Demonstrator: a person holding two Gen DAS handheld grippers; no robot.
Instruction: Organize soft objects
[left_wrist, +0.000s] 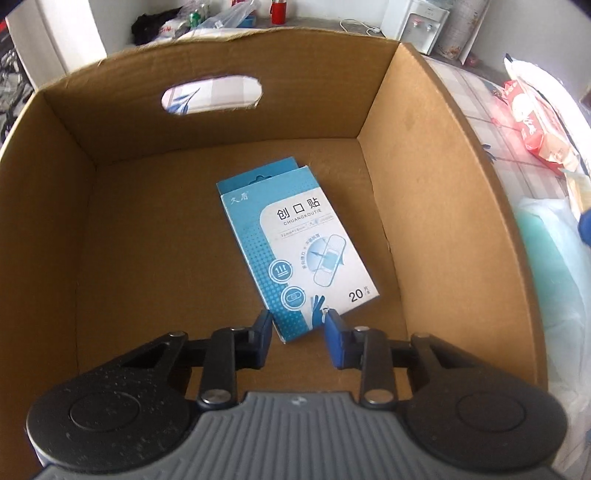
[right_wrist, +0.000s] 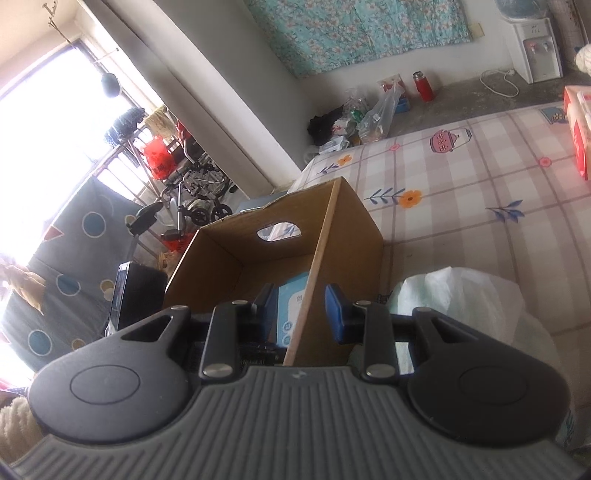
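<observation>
A blue-and-white plaster box (left_wrist: 295, 240) lies flat on the bottom of an open cardboard carton (left_wrist: 406, 147). My left gripper (left_wrist: 298, 319) points down into the carton. Its blue pads sit against the two edges of the plaster box's near corner, which is wedged between them. In the right wrist view the carton (right_wrist: 354, 229) stands on a patterned cloth, with the plaster box (right_wrist: 293, 306) showing inside. My right gripper (right_wrist: 301, 291) hovers over the carton's near right wall. Its jaws stand a little apart and the wall's rim runs between them untouched.
A pale green bundle in a clear plastic bag (left_wrist: 546, 266) (right_wrist: 461, 295) lies right of the carton. Farther right is a red-and-white soft pack (left_wrist: 532, 122) (right_wrist: 578, 140). A black device (right_wrist: 133, 295) stands left of the carton. The checked cloth (right_wrist: 461, 184) stretches beyond.
</observation>
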